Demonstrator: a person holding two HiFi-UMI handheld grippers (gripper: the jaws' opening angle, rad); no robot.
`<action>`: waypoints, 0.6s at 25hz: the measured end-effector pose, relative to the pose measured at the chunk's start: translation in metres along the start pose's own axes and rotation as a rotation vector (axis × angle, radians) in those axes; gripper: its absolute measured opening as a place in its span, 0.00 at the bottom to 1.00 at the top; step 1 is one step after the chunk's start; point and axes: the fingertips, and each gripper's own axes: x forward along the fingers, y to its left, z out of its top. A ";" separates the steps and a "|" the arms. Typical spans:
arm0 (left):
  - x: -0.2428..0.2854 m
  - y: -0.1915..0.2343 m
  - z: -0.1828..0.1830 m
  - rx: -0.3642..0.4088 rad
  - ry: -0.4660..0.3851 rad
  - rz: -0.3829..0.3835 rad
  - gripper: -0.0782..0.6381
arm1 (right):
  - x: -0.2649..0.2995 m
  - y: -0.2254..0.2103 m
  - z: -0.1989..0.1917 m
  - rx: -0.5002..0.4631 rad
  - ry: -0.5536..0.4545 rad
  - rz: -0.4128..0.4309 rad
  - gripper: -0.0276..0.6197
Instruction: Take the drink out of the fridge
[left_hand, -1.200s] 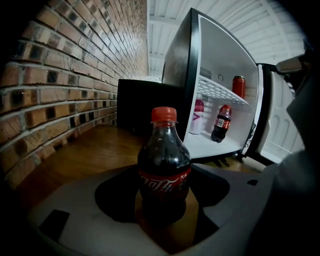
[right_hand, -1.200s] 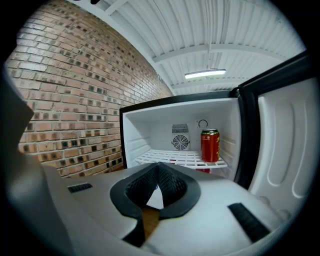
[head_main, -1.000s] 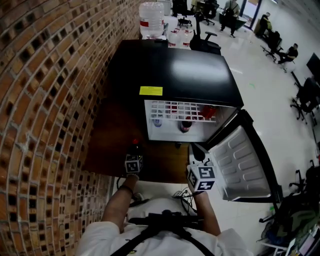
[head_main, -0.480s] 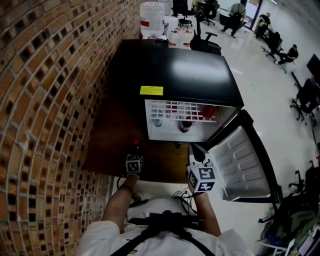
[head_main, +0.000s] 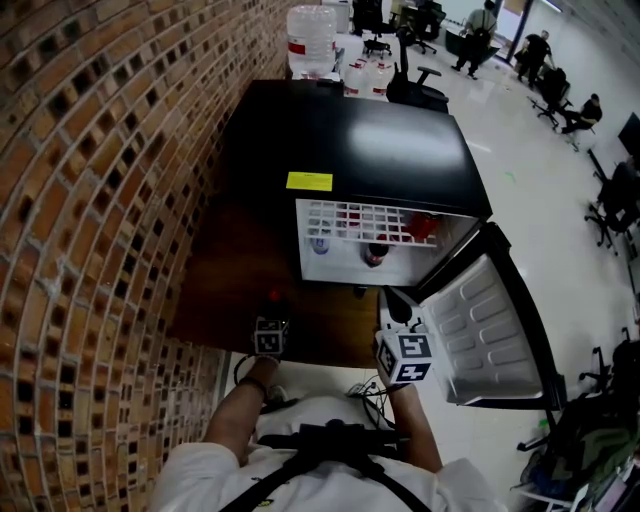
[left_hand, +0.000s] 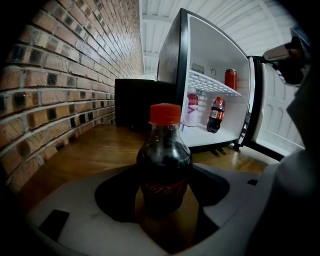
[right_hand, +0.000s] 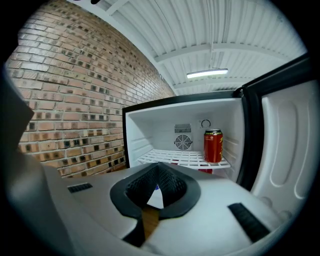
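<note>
A small cola bottle with a red cap stands upright between the jaws of my left gripper, which is shut on it over the wooden table, left of the fridge. The black mini fridge stands with its door swung wide to the right. Inside are a red can on the wire shelf, a second cola bottle and a white and pink bottle on the floor of the fridge. My right gripper hovers before the open fridge, shut and empty.
A brick wall runs along the left side of the table. Large water jugs stand behind the fridge. Office chairs and people are far off at the upper right. Cables lie on the floor by my feet.
My left gripper has drawn slightly back toward me, and the cola bottle has come with it. The right gripper has stayed put.
</note>
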 end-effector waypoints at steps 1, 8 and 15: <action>-0.001 -0.002 -0.002 0.004 0.002 -0.005 0.54 | 0.000 0.001 0.000 0.000 0.001 0.003 0.05; -0.005 -0.007 -0.007 0.057 0.006 -0.003 0.54 | 0.001 0.004 -0.005 0.004 0.010 0.012 0.05; -0.006 -0.007 -0.006 0.073 0.012 0.002 0.54 | -0.001 0.002 -0.005 0.008 0.005 0.007 0.05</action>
